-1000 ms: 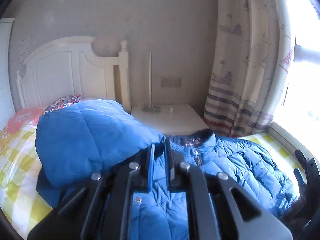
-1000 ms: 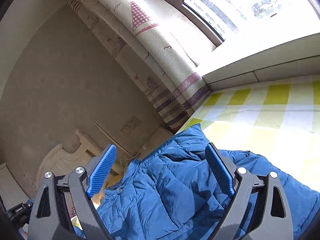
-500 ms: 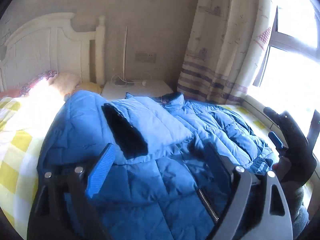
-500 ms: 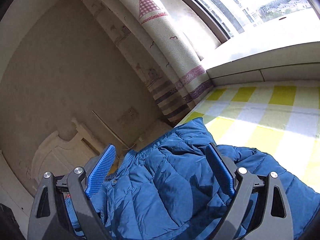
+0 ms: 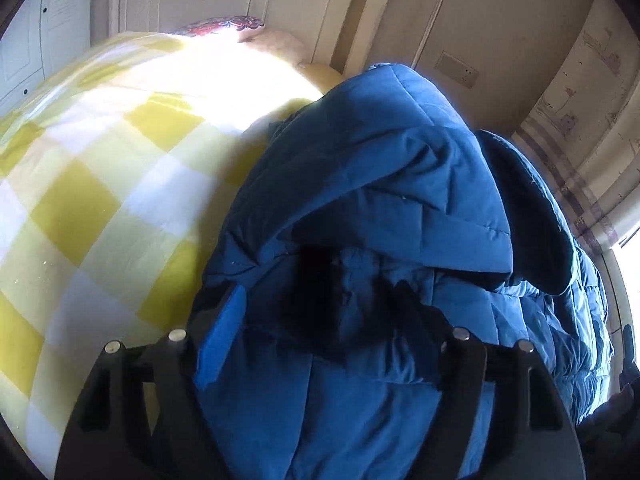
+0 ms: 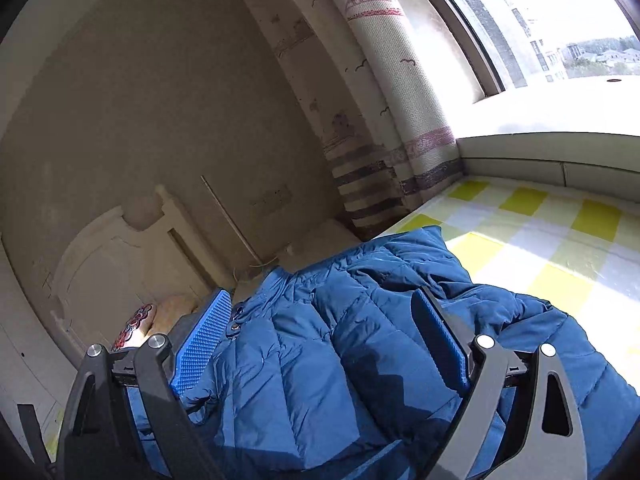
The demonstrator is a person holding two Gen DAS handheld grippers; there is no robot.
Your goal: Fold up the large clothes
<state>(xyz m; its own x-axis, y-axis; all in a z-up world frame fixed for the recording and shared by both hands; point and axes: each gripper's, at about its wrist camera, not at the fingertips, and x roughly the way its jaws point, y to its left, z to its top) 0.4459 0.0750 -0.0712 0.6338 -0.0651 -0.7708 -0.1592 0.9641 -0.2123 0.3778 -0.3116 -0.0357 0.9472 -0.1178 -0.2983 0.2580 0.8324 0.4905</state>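
A big blue padded jacket (image 5: 400,184) lies on the bed, one sleeve with a dark cuff (image 5: 532,220) folded across its body. My left gripper (image 5: 318,292) points down at the jacket's near left edge. Its jaws are closing, with a thick fold of the jacket between them, and the blue pad (image 5: 222,332) sits at the fabric's edge without a clear squeeze. In the right wrist view the same jacket (image 6: 360,360) spreads below my right gripper (image 6: 320,300). That gripper hovers open above the quilted fabric, with nothing pinched.
A yellow and white checked quilt (image 5: 100,200) covers the bed on both sides of the jacket (image 6: 540,240). The white headboard (image 5: 280,0) and a patterned pillow (image 5: 228,26) are at the far end. A nightstand (image 6: 320,240), curtain (image 6: 380,100) and window ledge (image 6: 540,120) line the bed.
My left gripper let go of the lifted jacket part, opened wide and dropped to the jacket's left edge; the sleeve now lies folded over. The right gripper rolled a little, still open.
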